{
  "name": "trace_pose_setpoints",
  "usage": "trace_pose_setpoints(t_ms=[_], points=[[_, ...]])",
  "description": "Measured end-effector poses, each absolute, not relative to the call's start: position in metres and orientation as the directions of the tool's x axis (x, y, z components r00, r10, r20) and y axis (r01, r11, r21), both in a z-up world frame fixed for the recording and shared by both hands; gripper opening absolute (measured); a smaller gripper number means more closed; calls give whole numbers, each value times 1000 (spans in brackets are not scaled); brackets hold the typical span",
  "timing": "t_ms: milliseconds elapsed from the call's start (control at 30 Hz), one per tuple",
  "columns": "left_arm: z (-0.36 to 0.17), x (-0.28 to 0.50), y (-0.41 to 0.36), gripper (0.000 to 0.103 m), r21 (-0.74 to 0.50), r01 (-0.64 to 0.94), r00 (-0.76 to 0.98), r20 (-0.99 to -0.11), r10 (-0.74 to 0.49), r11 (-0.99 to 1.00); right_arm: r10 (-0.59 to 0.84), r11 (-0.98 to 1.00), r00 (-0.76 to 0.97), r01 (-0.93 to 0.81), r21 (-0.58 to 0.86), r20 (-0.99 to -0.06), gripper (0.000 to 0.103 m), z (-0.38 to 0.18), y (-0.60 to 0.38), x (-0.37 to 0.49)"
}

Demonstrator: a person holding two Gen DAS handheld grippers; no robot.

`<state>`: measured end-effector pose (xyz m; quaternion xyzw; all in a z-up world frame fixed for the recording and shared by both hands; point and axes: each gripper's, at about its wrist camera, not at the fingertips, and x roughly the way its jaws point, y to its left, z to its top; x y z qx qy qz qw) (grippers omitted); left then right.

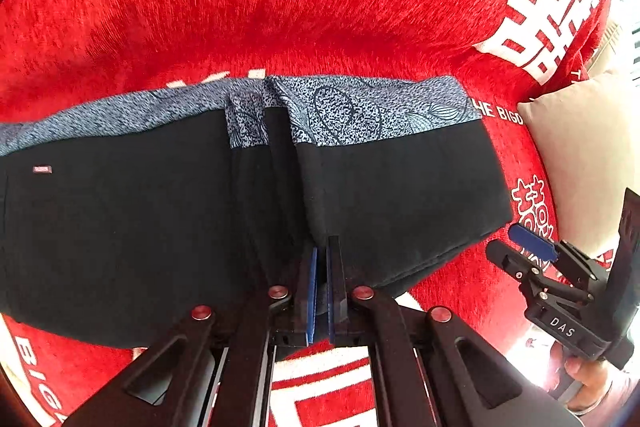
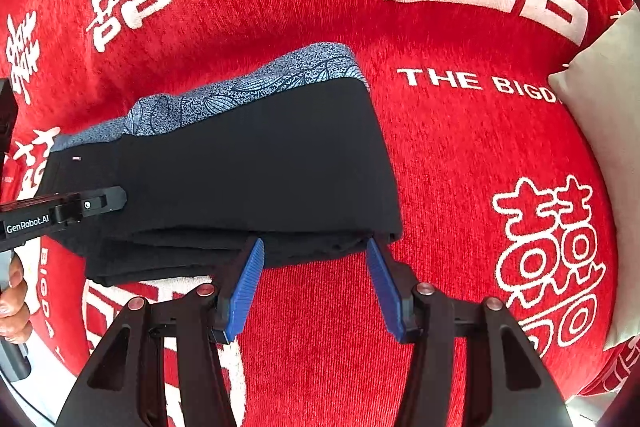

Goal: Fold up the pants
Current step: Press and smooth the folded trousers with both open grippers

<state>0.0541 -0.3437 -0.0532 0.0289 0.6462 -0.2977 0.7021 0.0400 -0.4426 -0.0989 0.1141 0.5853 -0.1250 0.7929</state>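
The black pants (image 1: pixel 120 227) with a blue-and-white patterned band (image 1: pixel 360 107) lie folded on the red blanket (image 1: pixel 280 19). My left gripper (image 1: pixel 323 247) is shut, its blue pads pinching the near edge of the pants at a fold. In the right wrist view the pants (image 2: pixel 248 163) lie as a stacked fold. My right gripper (image 2: pixel 316 247) is open, its fingers (image 2: pixel 248 279) at the near edge of the pants, empty. The right gripper also shows in the left wrist view (image 1: pixel 532 239), and the left gripper in the right wrist view (image 2: pixel 100 203).
The red blanket (image 2: pixel 460 147) carries white characters and lettering. A beige cushion (image 1: pixel 580 155) sits at the right; it also shows in the right wrist view (image 2: pixel 600 107). A hand (image 2: pixel 12 291) holds the left gripper's handle.
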Motion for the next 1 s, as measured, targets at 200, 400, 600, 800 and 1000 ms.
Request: trace_pose_setpoints(t_ms=[200,400,600,800,1000], points=[[-53,62,-346,5,-323,491,-16,-932,-363,809,-70,947,334,319,43,-940,58,-80,-443,42],[-67,54,-340,5,-329,479,-33,-933,-358,814,-59,949,357,310,58,-932,41,-87,-452,66],[-70,48,-337,8,-298,464,7,-941,-339,834,-126,979,301,194,-68,-945,41,-123,-415,65],[-42,48,-328,38,-205,445,116,-952,-283,872,-37,981,295,193,21,-955,41,-114,-425,66],[-9,58,-347,63,-198,460,189,-931,-313,866,53,932,373,315,180,-926,37,-84,-477,79]])
